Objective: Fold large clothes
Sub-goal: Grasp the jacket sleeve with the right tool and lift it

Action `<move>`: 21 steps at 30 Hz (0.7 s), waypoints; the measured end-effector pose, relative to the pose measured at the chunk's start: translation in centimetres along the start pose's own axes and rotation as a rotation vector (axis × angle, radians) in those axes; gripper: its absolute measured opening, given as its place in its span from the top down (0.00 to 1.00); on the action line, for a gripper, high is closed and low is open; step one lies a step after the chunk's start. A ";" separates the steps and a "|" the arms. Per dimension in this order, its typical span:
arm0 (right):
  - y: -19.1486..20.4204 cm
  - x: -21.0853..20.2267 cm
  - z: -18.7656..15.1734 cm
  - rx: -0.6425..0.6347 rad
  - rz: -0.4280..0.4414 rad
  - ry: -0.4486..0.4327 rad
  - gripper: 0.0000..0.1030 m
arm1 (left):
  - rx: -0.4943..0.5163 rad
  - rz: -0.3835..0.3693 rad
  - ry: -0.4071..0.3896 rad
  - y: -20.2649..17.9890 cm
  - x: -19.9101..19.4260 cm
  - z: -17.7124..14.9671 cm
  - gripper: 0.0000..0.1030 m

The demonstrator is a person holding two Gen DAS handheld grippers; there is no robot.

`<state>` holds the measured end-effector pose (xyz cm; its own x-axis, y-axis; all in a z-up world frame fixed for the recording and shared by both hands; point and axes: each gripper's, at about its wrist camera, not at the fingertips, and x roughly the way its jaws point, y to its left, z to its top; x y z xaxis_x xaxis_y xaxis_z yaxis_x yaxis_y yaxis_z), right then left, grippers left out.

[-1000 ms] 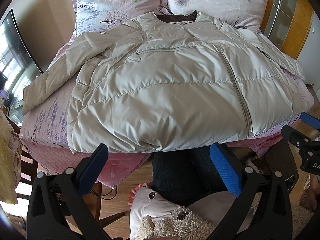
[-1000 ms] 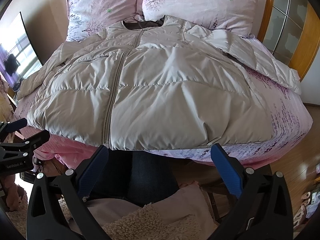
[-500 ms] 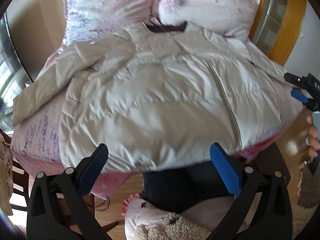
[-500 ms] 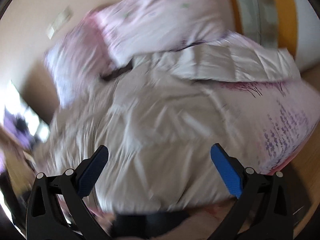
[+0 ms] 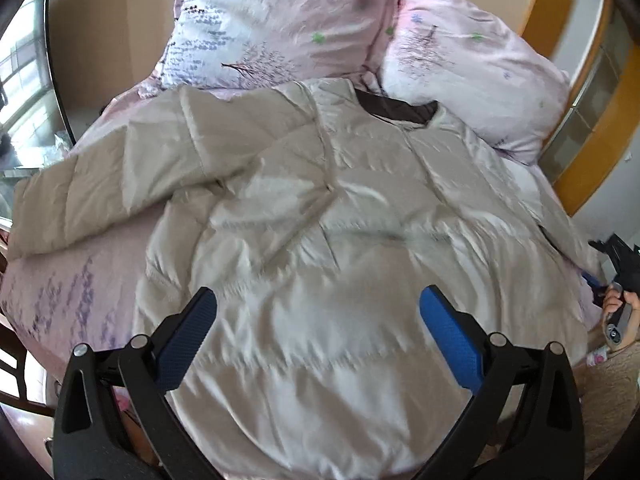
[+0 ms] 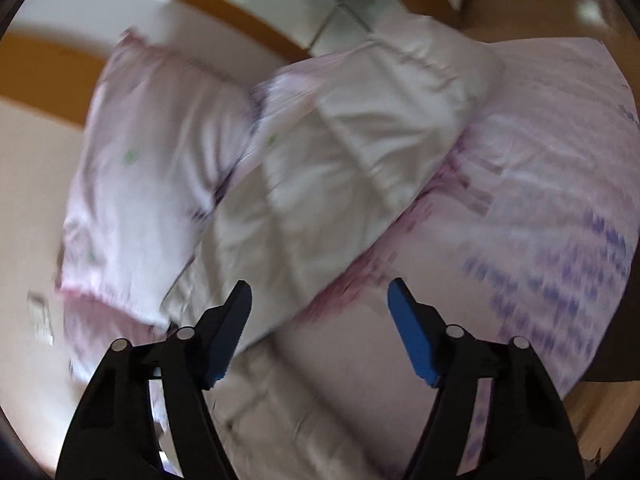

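Surroundings: mirror at far left, then two pink pillows at the head of the bed, wooden headboard on the right.
Jacket: beige puffer jacket spread flat across the bed, collar by the pillows.
Left gripper: fingers wide apart above the hem, holding nothing; closer than before.
Right gripper: rolled sideways over the sleeve; fingers just narrowed, nothing between them.
Views: only the left view shows the whole jacket; right view is blurred.
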<state>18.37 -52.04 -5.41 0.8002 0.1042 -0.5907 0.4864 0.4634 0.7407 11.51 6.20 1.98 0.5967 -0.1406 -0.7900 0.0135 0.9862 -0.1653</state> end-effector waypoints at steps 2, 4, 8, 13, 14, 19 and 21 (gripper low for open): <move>-1.1 0.9 1.4 0.054 -0.021 -0.005 0.34 | 0.005 0.021 -0.013 0.2 0.6 1.1 0.02; -2.0 1.4 2.6 0.103 -0.031 -0.019 0.36 | 0.000 0.010 -0.037 0.5 1.0 2.1 0.02; -3.6 1.7 5.0 0.152 -0.077 -0.064 0.43 | -0.001 -0.043 -0.060 1.0 2.1 3.9 0.02; -5.1 1.8 7.0 0.190 -0.121 -0.107 0.59 | 0.009 -0.046 -0.050 1.1 3.4 5.4 0.02; -5.5 1.6 7.3 0.196 -0.128 -0.116 0.62 | 0.001 -0.057 -0.046 1.3 3.6 5.7 0.02; -6.4 1.3 8.1 0.181 -0.145 -0.129 0.70 | -0.027 -0.102 -0.049 2.3 4.5 6.9 0.02; -5.9 1.6 7.9 0.169 -0.153 -0.137 0.75 | -0.033 -0.111 -0.048 2.5 4.8 7.3 0.02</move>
<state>19.53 -61.55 -8.20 0.7474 -0.0816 -0.6594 0.6478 0.3103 0.6958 20.31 8.67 2.07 0.6307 -0.2435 -0.7368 0.0558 0.9613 -0.2700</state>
